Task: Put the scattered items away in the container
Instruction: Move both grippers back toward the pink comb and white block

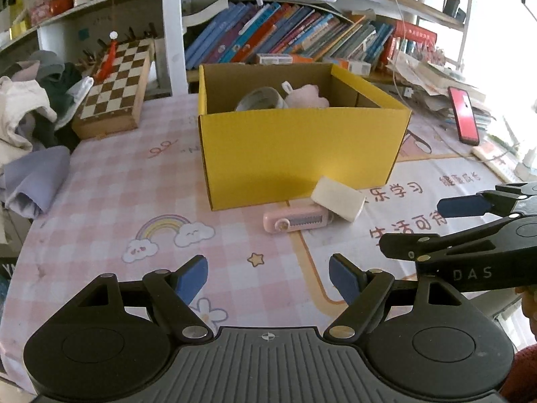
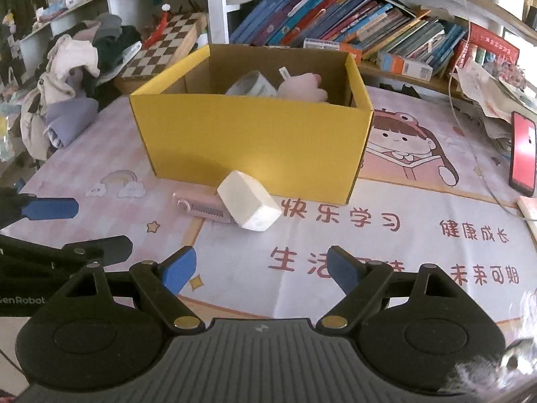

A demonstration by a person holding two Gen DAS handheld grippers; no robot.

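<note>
**Q:** What does the figure show, and where are the task's things?

**A:** A yellow cardboard box (image 2: 255, 141) stands open-topped on a pink cartoon-printed table mat (image 2: 369, 288). Two items already lie inside: a roll of white tape (image 1: 260, 99) and a pink plush toy (image 1: 305, 97), both resting toward the far wall. Two items are not yet in the box: a white rectangular block (image 2: 248, 201), tilted because one end leans on a pink handheld device with a ribbed panel (image 2: 204, 210). The pair lies just in front of the box's near wall.

**Q:** How are the claws set?

**A:** The left gripper (image 1: 268, 278) and the right gripper (image 2: 261, 268) both hover above the mat with fingers spread wide and nothing between the blue pads (image 2: 178, 270). Each is visible at the edge of the other's view, so they sit side by side, facing the box.

**Q:** Why that arrangement?

**A:** Probably a ready pose. Open jaws aimed at the two leftover items suit a pick-up. The block lies on top, so it is likely the easier first grasp; lifting the device first could tip the block off.

**Q:** What lies around the scene?

**A:** A chessboard (image 1: 114, 84), a heap of clothes (image 1: 30, 110), leaning books (image 1: 285, 33) and a red phone (image 1: 465, 114), none near the grippers.
</note>
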